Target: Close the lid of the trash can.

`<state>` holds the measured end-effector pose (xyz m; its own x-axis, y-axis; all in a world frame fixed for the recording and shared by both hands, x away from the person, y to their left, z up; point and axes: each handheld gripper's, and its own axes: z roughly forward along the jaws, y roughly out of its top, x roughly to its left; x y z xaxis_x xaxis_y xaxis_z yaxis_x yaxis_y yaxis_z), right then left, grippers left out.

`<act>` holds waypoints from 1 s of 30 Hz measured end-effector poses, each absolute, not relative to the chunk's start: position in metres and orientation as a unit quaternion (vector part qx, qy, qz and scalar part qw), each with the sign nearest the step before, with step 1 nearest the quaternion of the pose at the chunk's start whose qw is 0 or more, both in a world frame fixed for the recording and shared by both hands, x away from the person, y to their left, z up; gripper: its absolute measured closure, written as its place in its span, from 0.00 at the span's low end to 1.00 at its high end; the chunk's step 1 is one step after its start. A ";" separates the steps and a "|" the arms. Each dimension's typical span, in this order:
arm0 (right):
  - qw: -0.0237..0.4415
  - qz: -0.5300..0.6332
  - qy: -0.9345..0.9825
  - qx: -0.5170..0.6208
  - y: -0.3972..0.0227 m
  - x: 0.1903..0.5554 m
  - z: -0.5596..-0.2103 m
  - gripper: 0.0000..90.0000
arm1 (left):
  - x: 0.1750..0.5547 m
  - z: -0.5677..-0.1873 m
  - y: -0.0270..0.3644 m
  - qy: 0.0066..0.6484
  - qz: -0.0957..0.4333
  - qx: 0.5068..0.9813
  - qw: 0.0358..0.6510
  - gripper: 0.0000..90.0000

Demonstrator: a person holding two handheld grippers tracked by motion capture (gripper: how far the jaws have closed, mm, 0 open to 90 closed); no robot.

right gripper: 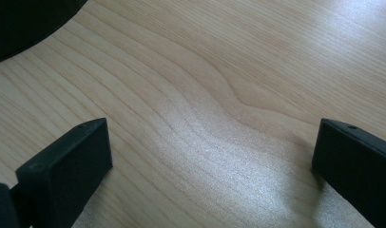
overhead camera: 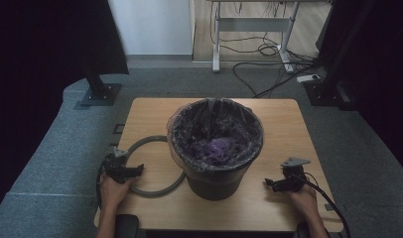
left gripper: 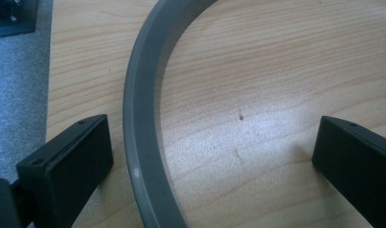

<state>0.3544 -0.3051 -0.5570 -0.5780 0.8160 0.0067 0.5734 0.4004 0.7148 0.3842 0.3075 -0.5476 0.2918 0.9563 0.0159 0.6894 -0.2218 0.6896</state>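
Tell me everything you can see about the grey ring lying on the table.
The grey ring is a thin flat hoop, matte and plastic-looking, lying flat on the wooden table left of the lined bin, which hides its right side. In the left gripper view its band curves between the open left tongs, nearer one jaw, touching neither. Whether it touches the bin cannot be told.

The left gripper [left gripper: 212, 156] has its jaws spread wide over the wooden table [left gripper: 276, 71], straddling the grey ring [left gripper: 139, 118].
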 end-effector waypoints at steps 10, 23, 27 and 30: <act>0.177 0.345 0.815 0.430 -0.305 0.352 -0.557 0.00 | 0.386 -0.538 0.305 0.569 0.204 0.754 0.258 0.04; 0.177 0.345 0.815 0.430 -0.305 0.351 -0.557 0.00 | 0.405 -0.521 0.305 0.573 0.133 0.790 0.175 0.17; 0.177 0.345 0.815 0.430 -0.305 0.351 -0.557 0.00 | 0.410 -0.517 0.305 0.577 0.118 0.793 0.154 0.22; 0.176 0.345 0.816 0.430 -0.305 0.351 -0.557 0.00 | 0.415 -0.513 0.305 0.586 0.105 0.792 0.132 0.30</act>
